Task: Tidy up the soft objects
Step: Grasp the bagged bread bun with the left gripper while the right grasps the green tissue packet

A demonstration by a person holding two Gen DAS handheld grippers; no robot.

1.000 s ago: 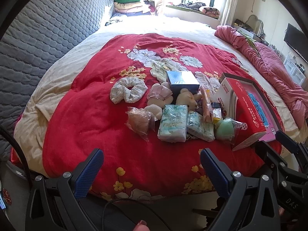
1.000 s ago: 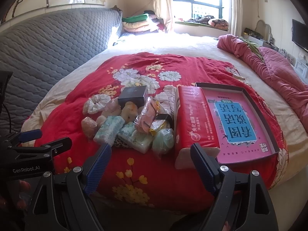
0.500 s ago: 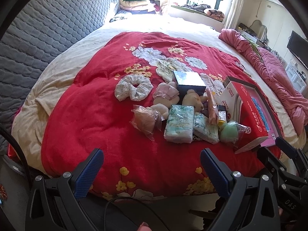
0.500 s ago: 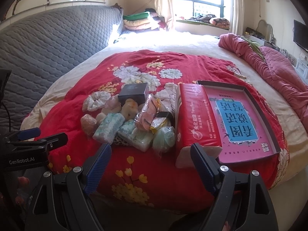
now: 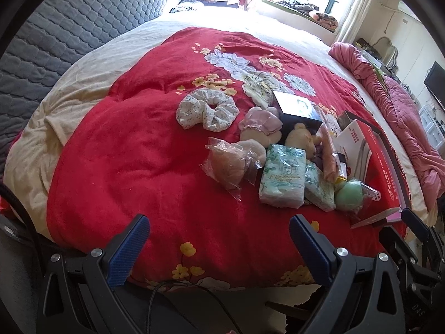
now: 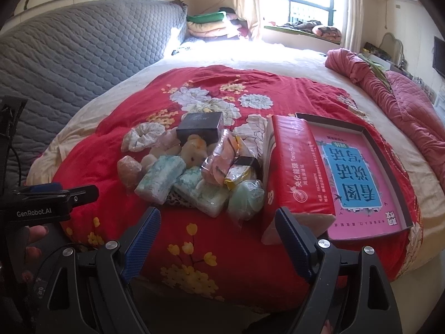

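- We hold the left hand-held gripper (image 5: 219, 239) spread wide and empty, over the red quilt (image 5: 133, 167).
- Our right hand-held gripper (image 6: 218, 231) gapes empty too, near the red tissue pack (image 6: 297, 167).

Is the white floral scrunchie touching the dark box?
Apart. The left wrist view shows red blanket and a pink plush between the scrunchie and the dark box.

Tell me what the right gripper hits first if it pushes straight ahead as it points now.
Probably the pile's near edge: the right gripper points at the green tissue pack and bagged green ball. Depth is uncertain.
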